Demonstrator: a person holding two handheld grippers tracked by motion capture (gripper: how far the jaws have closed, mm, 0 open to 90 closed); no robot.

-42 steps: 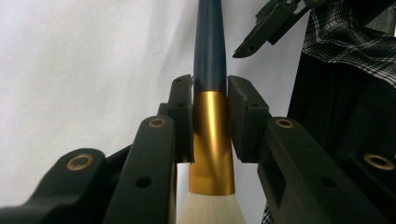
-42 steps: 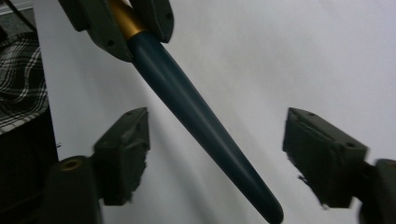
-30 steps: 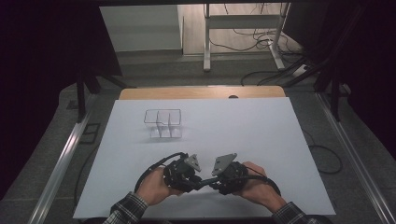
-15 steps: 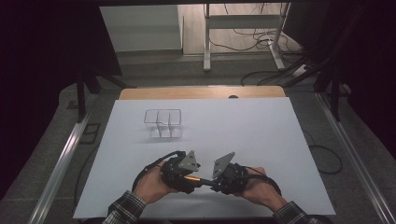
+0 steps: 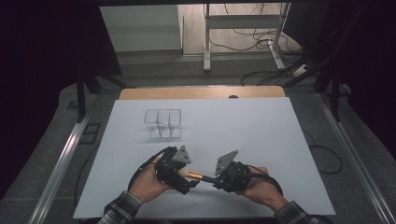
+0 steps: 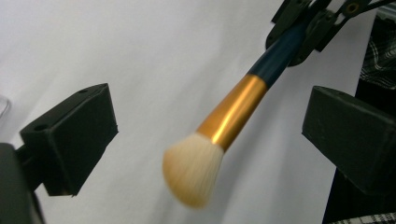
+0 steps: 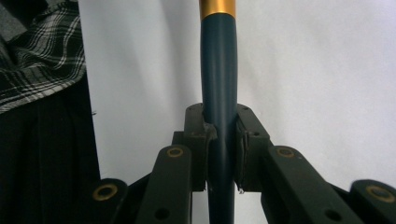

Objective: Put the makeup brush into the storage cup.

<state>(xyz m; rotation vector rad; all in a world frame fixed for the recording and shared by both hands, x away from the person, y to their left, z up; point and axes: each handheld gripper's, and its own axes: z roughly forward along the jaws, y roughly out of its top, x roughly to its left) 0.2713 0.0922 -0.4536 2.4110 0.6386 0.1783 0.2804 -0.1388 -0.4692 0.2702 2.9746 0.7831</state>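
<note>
Over the smooth white desk (image 5: 261,126), the slender makeup brush (image 6: 224,126) hangs level between both hands. The right gripper (image 7: 219,135) clamps only its glossy dark handle, so it could pivot or slip. The left gripper (image 6: 205,135) jaws have just been opening and stand clear around the soft bristles.

Setting: a laboratory-type recording station. Indicators: a bench covered by a plain white sheet (image 5: 243,126), dark curtains (image 5: 42,56) enclosing both sides, metal rails (image 5: 60,163) along the bench edges, loose black cables (image 5: 261,32) on the floor, and a metal-framed stand (image 5: 243,28) beyond.
</note>
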